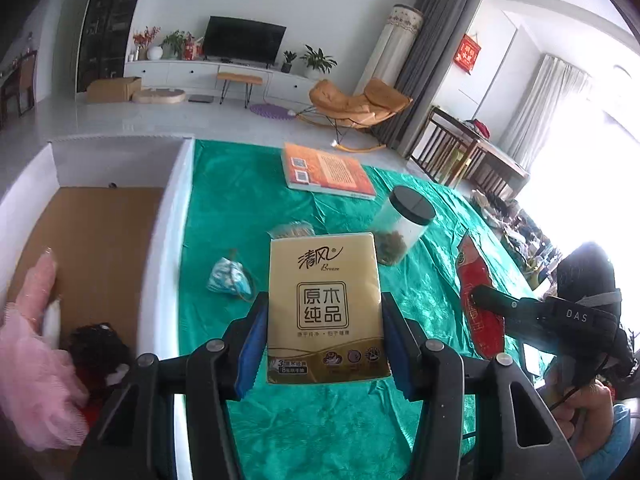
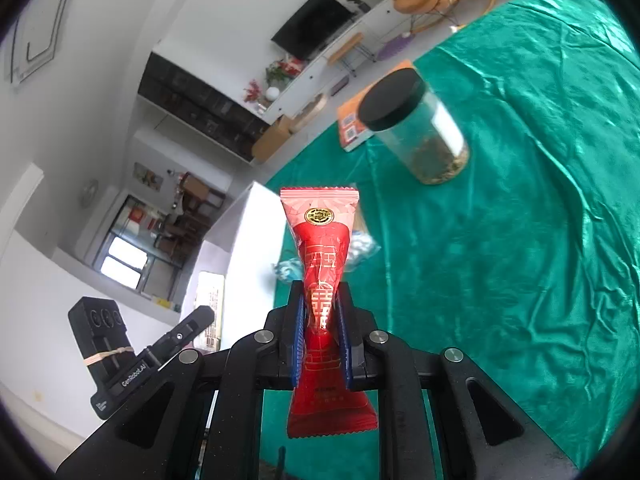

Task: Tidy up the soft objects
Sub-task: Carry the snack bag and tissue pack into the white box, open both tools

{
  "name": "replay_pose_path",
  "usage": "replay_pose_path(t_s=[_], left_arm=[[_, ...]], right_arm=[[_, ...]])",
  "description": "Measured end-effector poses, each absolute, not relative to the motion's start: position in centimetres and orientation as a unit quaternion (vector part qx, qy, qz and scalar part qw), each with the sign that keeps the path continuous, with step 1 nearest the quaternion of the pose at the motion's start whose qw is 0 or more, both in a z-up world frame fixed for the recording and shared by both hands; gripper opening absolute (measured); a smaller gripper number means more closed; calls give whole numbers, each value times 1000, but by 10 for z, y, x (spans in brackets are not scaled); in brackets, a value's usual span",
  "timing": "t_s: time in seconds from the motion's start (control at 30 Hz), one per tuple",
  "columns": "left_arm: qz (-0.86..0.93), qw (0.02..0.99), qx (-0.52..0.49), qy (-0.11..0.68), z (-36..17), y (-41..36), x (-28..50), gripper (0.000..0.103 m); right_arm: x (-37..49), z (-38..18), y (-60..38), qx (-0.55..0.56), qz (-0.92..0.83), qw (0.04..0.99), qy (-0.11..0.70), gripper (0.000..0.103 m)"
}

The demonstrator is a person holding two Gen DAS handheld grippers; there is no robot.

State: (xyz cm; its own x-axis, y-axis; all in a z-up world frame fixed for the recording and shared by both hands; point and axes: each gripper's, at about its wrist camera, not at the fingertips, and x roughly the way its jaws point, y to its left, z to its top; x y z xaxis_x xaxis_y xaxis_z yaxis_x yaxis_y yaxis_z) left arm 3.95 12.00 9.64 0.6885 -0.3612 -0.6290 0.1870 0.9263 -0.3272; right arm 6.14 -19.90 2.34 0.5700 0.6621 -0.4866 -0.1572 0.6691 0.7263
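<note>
Black linkage arms fill the lower edge of both wrist views. Left tongs (image 1: 324,320) are clamped on a gold tissue pack (image 1: 324,304), the blue pads (image 1: 252,344) pressing its two long sides; the pack is held clear above the green cloth (image 1: 248,200) that covers the desk. Right tongs (image 2: 322,320) are pinched nearly closed on a red snack packet (image 2: 324,280), squeezing its middle into a narrow waist, with the serrated top end upright above the pads and the bottom end hanging below them. In the left wrist view the right tongs appear at the right edge, gripping the same red packet just above the cloth. On the cloth lie a small blue-and-white wrapped item (image 1: 230,280), a clear packet of thin sticks (image 1: 290,230) partly hidden behind the tissue pack, a clear jar (image 1: 400,228) with a black lid and dark contents at the bottom, and an orange book (image 1: 326,172) near the far edge. Left of the cloth stands a white-walled box (image 1: 172,240) with a brown floor; it contains a pink mesh puff (image 1: 32,360) and a dark fuzzy object (image 1: 98,348).
</note>
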Motion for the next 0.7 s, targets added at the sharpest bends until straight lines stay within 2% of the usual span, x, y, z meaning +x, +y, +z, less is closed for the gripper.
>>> replay_pose_path(t_s=[0.23,0.3,0.33,0.37,0.4,0.43,0.57,0.7], left_arm=[[-12,931,-87,354,114,236,9,54],[35,927,-78,365,104,262,7,65],[54,923,-76,372,98,273,9,85],[71,921,-75,376,91,282,10,98],[87,920,-74,375,84,289,9,99],[100,918,-74,376,80,295,8,99],[96,920,-94,369,64,299,2,99],[54,924,-107,364,61,275,8,99]], right_arm=[[70,79,-49,262,381,791,401,17],[69,84,3,242,417,775,409,20],[68,83,26,231,426,771,414,22],[68,83,47,221,429,771,415,39],[67,80,64,214,434,770,416,57],[64,76,77,207,437,767,422,82],[55,62,80,159,411,794,418,82],[50,38,29,73,305,868,384,82]])
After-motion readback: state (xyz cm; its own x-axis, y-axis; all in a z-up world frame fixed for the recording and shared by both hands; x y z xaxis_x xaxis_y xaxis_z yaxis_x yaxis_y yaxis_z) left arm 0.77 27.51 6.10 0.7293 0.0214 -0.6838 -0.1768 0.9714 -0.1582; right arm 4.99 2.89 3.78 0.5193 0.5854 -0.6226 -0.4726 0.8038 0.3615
